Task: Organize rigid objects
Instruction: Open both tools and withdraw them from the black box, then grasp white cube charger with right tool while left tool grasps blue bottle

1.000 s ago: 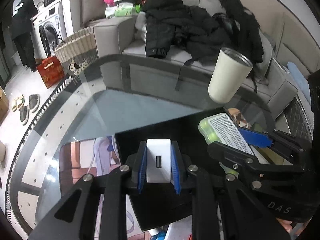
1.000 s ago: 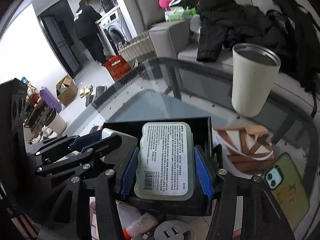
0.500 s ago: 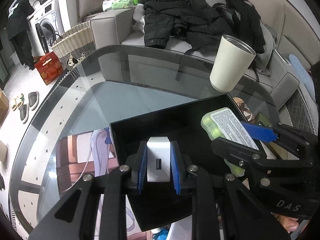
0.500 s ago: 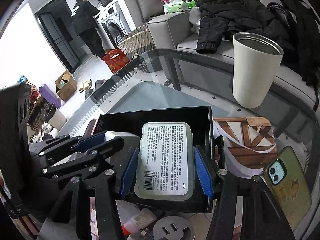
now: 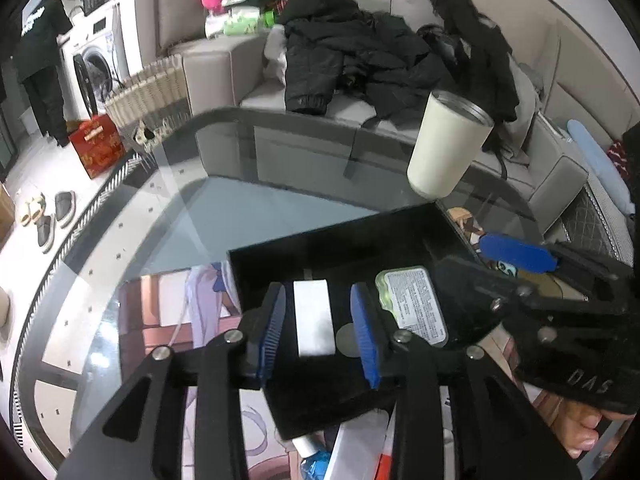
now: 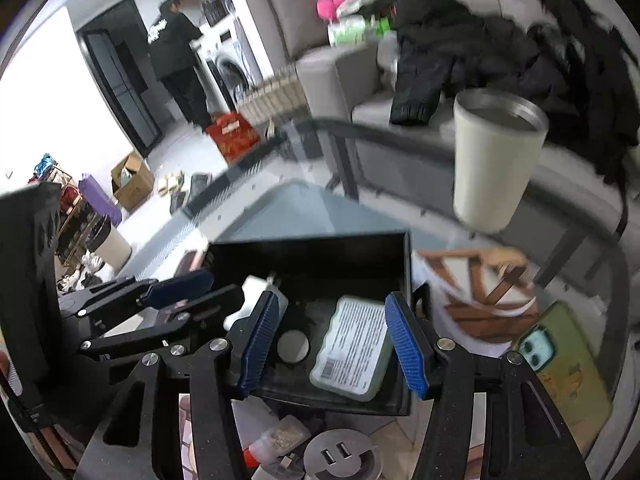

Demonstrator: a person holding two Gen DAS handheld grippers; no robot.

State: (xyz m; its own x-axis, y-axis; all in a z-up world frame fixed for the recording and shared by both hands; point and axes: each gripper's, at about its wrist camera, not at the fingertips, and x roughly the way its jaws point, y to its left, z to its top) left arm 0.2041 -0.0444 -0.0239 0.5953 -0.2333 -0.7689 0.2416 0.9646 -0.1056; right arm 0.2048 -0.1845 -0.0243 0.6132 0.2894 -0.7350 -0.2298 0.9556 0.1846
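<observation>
Your left gripper [image 5: 318, 328]: jaws apart, white charger [image 5: 314, 322] lying flat between them inside black tray [image 5: 340, 236], touching neither pad. Your right gripper [image 6: 328, 344]: jaws apart over same tray [image 6: 312, 254], green box [image 6: 352, 348] with printed label resting on tray floor, tilted toward right pad. Small round disc [image 6: 294, 346] lies just left of green box. White cup [image 6: 492, 160] stands upright on glass surface [image 5: 248, 208] beyond tray. Phone [image 6: 560, 364] in green case lies right of tray.
</observation>
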